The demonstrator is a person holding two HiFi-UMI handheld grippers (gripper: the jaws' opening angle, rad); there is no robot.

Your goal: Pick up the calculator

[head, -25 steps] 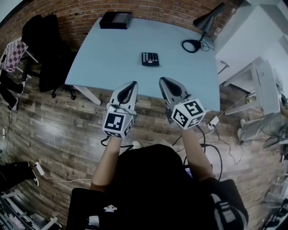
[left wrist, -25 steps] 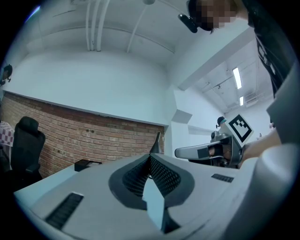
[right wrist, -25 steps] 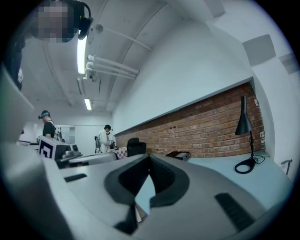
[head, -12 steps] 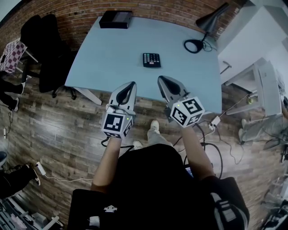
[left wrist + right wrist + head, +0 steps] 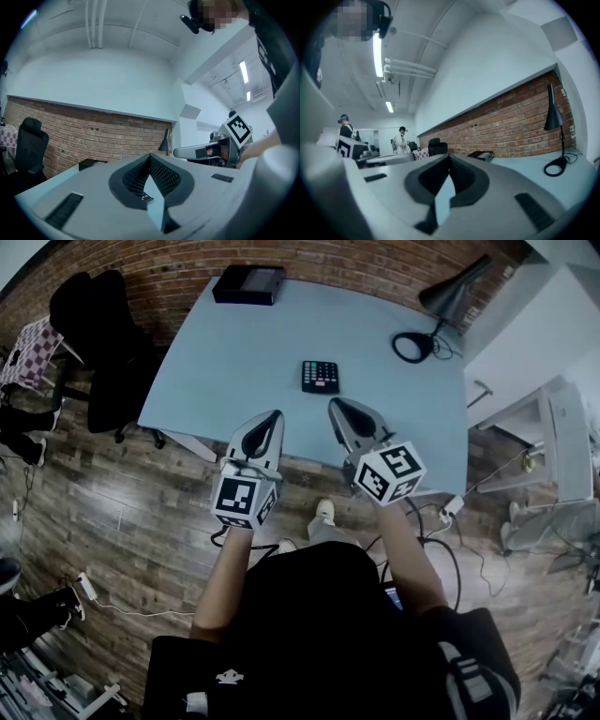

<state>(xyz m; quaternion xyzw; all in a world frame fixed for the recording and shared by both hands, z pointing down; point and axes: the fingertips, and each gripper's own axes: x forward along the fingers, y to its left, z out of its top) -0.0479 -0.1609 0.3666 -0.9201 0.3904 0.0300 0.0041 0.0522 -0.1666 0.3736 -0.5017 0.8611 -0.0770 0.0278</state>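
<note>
I am holding my left claw (image 5: 271,418) and right claw (image 5: 339,409) closed and empty by the table's (image 5: 234,343) near edge, aiming to open the right one before reaching the calculator (image 5: 320,376) lying mid-table, farther off.

Your head view is evenly lit but dim, with a cool bluish cast; the table (image 5: 244,343) reads flat and shadows are soft. Heavy fisheye: the brick wall (image 5: 375,263) bows along the top. Both gripper views sit in black circular vignettes. The left gripper (image 5: 150,157) and right gripper (image 5: 449,157) bodies are soft up close — the ceiling strip light (image 5: 377,54) blows out white.
</note>
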